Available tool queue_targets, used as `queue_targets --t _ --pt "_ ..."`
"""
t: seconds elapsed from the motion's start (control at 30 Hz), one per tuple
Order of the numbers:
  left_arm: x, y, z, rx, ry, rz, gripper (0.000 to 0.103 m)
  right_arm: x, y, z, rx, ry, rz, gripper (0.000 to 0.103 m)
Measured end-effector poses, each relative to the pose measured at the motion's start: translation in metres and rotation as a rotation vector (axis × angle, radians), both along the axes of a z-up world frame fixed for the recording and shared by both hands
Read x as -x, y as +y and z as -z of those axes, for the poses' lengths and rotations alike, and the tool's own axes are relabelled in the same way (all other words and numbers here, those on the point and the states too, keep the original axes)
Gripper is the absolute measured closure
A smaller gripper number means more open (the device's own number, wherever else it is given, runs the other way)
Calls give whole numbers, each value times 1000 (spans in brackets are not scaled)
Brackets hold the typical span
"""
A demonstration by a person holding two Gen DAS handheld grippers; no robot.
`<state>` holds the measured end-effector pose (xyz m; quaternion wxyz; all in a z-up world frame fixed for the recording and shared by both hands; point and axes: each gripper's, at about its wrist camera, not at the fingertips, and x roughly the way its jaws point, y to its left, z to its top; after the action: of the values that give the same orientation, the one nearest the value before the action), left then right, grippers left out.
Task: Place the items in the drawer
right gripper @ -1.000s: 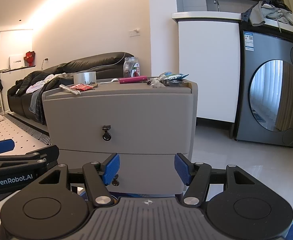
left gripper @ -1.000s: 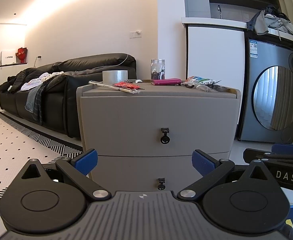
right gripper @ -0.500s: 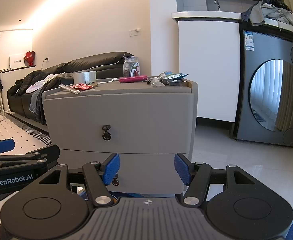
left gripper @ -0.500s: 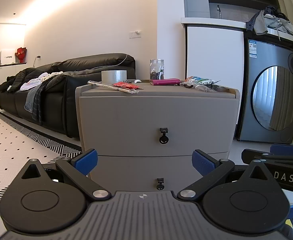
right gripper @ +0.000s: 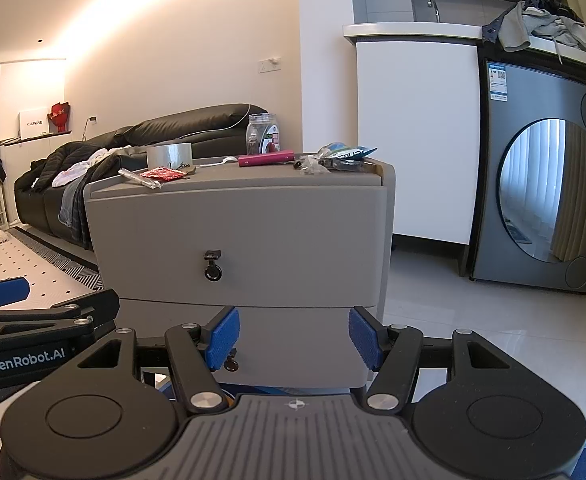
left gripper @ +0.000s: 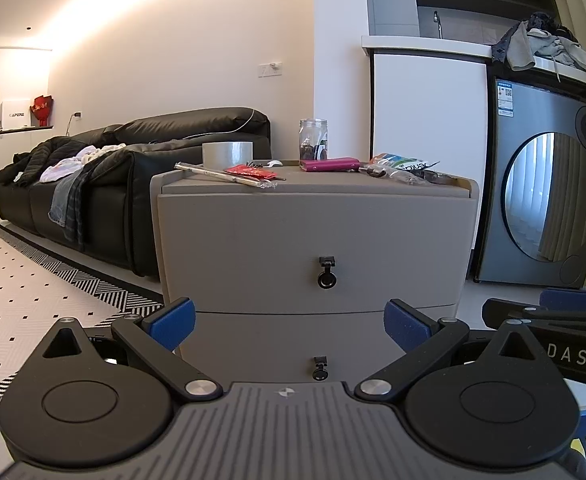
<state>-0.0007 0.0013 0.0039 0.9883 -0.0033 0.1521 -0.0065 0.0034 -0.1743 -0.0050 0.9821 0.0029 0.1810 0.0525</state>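
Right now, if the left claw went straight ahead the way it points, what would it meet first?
Most likely the grey cabinet's front: the left claw, open and empty, points near the seam between the upper drawer and the lower drawer. Depth is hard to judge.

- The clear plastic jar (left gripper: 313,139) on the grey drawer cabinet (left gripper: 313,232) holds dark bits too small to identify.
- The crumpled printed snack packet (right gripper: 345,153) — its lettering is unreadable.
- The lower drawer's black ring pull (right gripper: 231,365) is half hidden behind a blue finger pad (right gripper: 221,334).
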Motion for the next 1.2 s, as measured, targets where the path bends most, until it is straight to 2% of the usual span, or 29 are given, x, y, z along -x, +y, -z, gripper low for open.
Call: queue_targets --t 1.2 --pt "-2 -1 3 9 -1 -7 0 -5 3 3 5 11 -10 39"
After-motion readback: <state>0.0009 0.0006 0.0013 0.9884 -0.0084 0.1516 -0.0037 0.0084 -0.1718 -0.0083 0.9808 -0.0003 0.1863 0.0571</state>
